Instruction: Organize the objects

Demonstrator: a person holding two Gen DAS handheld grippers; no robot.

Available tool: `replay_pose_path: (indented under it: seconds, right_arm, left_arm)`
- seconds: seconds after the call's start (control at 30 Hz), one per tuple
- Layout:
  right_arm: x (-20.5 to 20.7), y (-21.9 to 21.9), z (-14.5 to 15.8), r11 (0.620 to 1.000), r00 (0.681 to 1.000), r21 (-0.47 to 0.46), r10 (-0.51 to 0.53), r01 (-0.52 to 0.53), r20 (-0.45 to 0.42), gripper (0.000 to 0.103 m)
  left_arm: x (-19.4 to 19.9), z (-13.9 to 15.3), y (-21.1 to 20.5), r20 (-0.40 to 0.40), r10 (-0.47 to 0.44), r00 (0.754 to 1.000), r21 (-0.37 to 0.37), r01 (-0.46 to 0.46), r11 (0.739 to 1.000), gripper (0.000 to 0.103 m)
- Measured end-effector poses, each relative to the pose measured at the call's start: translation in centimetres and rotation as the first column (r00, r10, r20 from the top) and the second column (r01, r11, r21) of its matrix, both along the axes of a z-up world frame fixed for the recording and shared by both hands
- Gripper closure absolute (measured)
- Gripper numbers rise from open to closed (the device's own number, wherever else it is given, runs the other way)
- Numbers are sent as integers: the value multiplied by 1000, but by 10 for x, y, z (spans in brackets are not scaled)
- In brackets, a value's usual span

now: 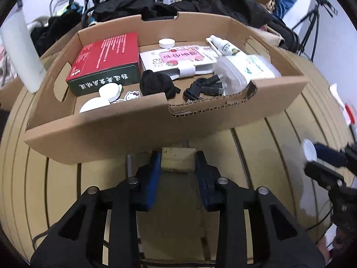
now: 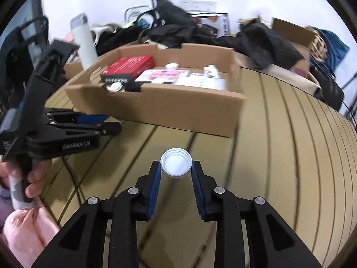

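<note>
A pale cream block [image 1: 178, 159] lies on the slatted table just before the cardboard tray [image 1: 142, 131]. My left gripper [image 1: 178, 156] has both blue pads pressed against the block's sides. A white bottle cap [image 2: 176, 162] lies open side up on the table, and my right gripper [image 2: 176, 168] is shut on it. The tray [image 2: 169, 109] holds a red box [image 1: 104, 60], a pink wipes pack [image 1: 178, 58], a black cloth bundle [image 1: 156, 83], a black cable [image 1: 205, 88] and other small items. In the right wrist view the left gripper [image 2: 109, 125] shows at the left, held by a hand [image 2: 33, 178].
A white flask [image 1: 20, 51] stands left of the tray. Black clothes and bags [image 1: 200, 2] are piled behind it, with a tripod [image 1: 312, 26] at the far right. The slatted tabletop [image 2: 279, 156] runs on to the right of the tray.
</note>
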State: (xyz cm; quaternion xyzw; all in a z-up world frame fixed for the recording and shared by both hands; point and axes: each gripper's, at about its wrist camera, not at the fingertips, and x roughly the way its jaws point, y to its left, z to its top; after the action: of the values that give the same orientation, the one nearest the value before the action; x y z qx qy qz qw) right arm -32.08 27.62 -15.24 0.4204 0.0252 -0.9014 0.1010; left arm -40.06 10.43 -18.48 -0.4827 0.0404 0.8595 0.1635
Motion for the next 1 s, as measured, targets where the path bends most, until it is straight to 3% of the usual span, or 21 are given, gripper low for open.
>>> replay_pose_path:
  seconds: [0.2, 0.33, 0.47, 0.6, 0.77, 0.83, 0.93, 1.0]
  right_arm:
    - [18, 2, 2, 1000, 1000, -7, 4, -4, 20, 72]
    - [35, 2, 34, 999, 999, -34, 13, -14, -31, 72]
    - [62, 13, 105, 999, 982, -7, 36, -38, -187, 72]
    - [89, 30, 208, 995, 940, 77, 80, -57, -331, 72]
    - [134, 36, 362, 977, 856, 205, 152, -55, -494, 72]
    - [152, 38, 413, 976, 830, 214, 159, -49, -535, 72]
    - [168, 42, 458, 982, 835, 175, 153, -70, -528, 72]
    - [176, 42, 473, 984, 847, 148, 159, -97, -508, 72]
  left_arm:
    - [15, 18, -7, 35, 22, 999, 16, -22, 1000, 76]
    - [59, 75, -31, -6, 37, 999, 97, -36, 995, 76]
    - [108, 166, -58, -172, 17, 985, 60, -7, 998, 76]
    - [142, 286, -92, -342, 63, 938, 58, -46, 997, 76]
    - [171, 454, -119, -529, 117, 840, 54, -105, 993, 76]
    - [183, 509, -120, -613, 141, 777, 27, -158, 987, 76]
    - [191, 549, -123, -592, 171, 788, 62, -167, 984, 76]
    - [203, 561, -118, -614, 163, 772, 56, -164, 985, 76]
